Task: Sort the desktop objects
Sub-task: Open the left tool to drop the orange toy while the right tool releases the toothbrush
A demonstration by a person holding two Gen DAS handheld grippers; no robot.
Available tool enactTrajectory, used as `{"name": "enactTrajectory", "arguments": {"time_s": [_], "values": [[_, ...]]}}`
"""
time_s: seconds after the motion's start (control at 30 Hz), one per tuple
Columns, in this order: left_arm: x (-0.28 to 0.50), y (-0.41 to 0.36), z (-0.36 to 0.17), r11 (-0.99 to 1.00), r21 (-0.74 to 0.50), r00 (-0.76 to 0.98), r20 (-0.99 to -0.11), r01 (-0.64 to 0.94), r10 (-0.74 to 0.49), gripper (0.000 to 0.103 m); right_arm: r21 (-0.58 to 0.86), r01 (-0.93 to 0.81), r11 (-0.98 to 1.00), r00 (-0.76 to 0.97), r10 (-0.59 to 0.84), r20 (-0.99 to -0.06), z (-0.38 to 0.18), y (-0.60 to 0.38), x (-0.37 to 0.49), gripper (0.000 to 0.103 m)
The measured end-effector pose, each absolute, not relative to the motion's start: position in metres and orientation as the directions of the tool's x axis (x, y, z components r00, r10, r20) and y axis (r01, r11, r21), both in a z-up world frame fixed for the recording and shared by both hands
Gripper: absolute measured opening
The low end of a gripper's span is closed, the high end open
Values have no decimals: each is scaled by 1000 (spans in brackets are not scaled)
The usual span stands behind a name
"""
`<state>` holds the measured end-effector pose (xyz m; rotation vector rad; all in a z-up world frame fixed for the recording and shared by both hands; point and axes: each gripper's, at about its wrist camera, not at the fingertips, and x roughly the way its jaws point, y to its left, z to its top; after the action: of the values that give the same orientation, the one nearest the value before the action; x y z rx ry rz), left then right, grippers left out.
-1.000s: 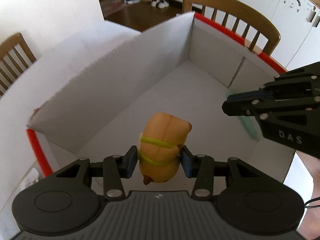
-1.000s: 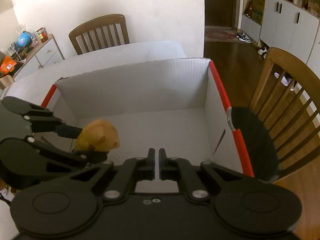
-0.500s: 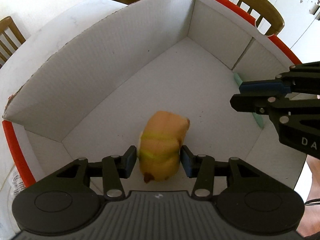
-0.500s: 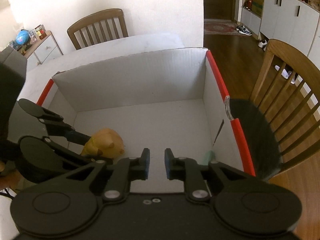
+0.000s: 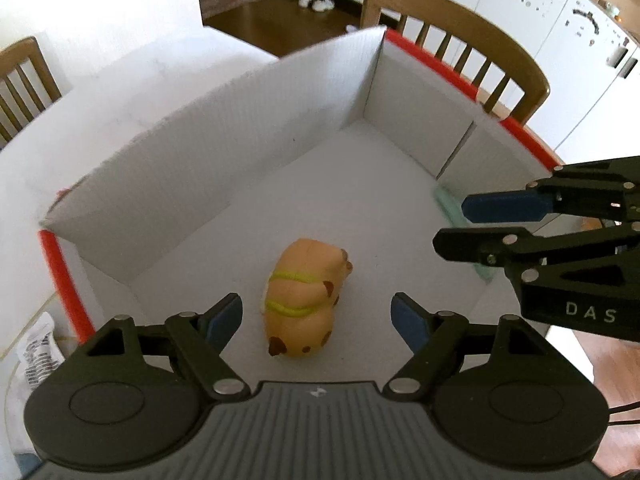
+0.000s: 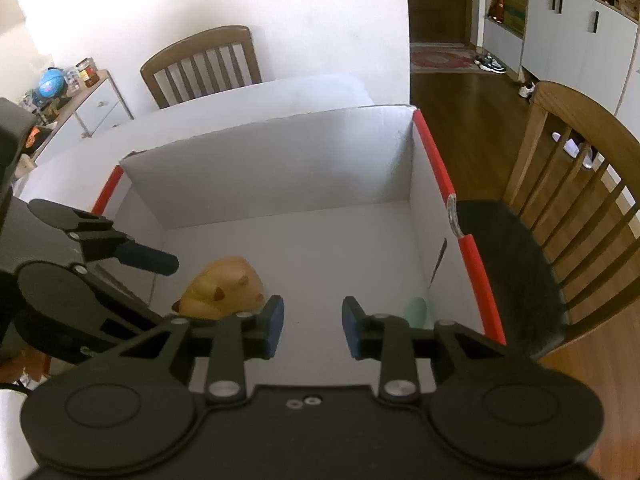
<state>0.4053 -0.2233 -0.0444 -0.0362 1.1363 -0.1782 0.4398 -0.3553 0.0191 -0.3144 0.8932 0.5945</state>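
An orange animal toy [image 5: 306, 300] with yellow bands lies on the floor of a white cardboard box [image 5: 224, 152] with red-edged rims. My left gripper [image 5: 318, 318] hangs just above the toy, its jaws opening and clear of it on both sides. In the right wrist view the same toy [image 6: 226, 288] lies at the box's left. My right gripper [image 6: 312, 330] is over the box floor, jaws opening with nothing between them. A pale green object [image 6: 416, 312] lies by the box's right wall, also seen in the left view as a green object [image 5: 450, 206] beyond the right gripper [image 5: 452, 224].
The box [image 6: 280, 168] sits on a white table [image 5: 132, 80]. Wooden chairs [image 6: 576, 184] stand close around the table, one with a dark seat cushion [image 6: 508, 264] beside the box. A printed white packet [image 5: 38, 356] lies outside the box's left rim.
The left gripper has let go of the orange toy, which now lies on the box floor. The right gripper went from shut to open, and the green object now rests by the wall.
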Motion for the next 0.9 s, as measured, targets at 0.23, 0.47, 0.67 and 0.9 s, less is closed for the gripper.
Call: {"name": "enactTrajectory", "arguments": {"time_s": [0.23,0.47,0.67,0.9], "values": [[391,-222,-25,989,-112,465,-873,97,-144,81,-30,-638,769,482,369,-795,33,-352,426,39],[369,-222,-10,989,-102,521,-842,108,-144,81,-31,-663,748,474,387,-791,43,-351,415,45],[351,-216,2,992,-100,566,-814,79,-128,81,-17,-673,740,468,409,-783,47,-348,406,47],[319,-210,17,993,-100,613,-782,57,-114,81,-13,-706,708,445,430,-786,50,-345,394,61]]}}
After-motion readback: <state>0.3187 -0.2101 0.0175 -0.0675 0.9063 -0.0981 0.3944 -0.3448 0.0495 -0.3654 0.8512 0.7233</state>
